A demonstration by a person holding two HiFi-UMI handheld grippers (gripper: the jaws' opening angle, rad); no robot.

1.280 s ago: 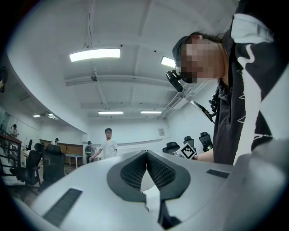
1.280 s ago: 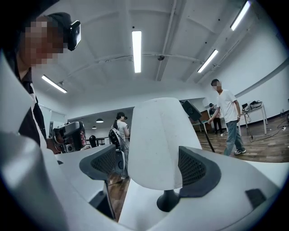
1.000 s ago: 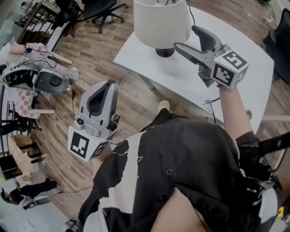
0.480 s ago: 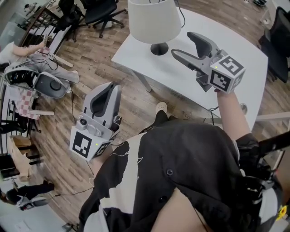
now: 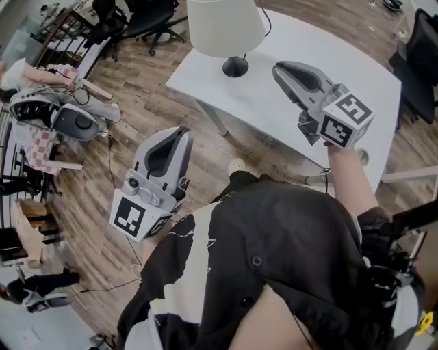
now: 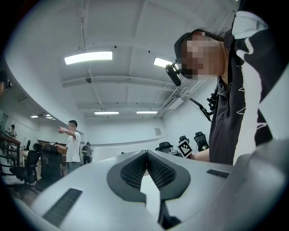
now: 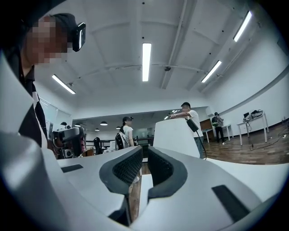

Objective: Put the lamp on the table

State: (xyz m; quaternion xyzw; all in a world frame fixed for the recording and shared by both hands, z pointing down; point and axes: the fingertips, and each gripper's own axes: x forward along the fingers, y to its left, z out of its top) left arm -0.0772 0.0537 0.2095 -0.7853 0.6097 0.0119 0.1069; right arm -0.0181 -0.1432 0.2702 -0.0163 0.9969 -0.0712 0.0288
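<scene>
The lamp (image 5: 224, 27), with a white shade and a black round base, stands upright on the white table (image 5: 356, 61) near its far left corner. In the right gripper view the lamp's shade (image 7: 174, 137) rises just behind the jaws. My right gripper (image 5: 280, 70) hovers over the table to the right of the lamp's base, apart from it. Its jaws have just been closing and are now together with nothing between them. My left gripper (image 5: 179, 135) is shut and empty, held over the wooden floor in front of the table. Its pads (image 6: 135, 169) meet at the tips.
A black cord (image 5: 265, 19) trails from the lamp across the table. Black office chairs (image 5: 147, 15) stand beyond the table's left corner, and another chair (image 5: 419, 58) is at the right. Grey gear and cables (image 5: 65, 119) lie on the floor at the left. People (image 7: 124, 131) stand further off.
The right gripper's jaws have gone from wide open to together, empty, and it has drawn back from the lamp. The left gripper has drifted a little towards the table.
</scene>
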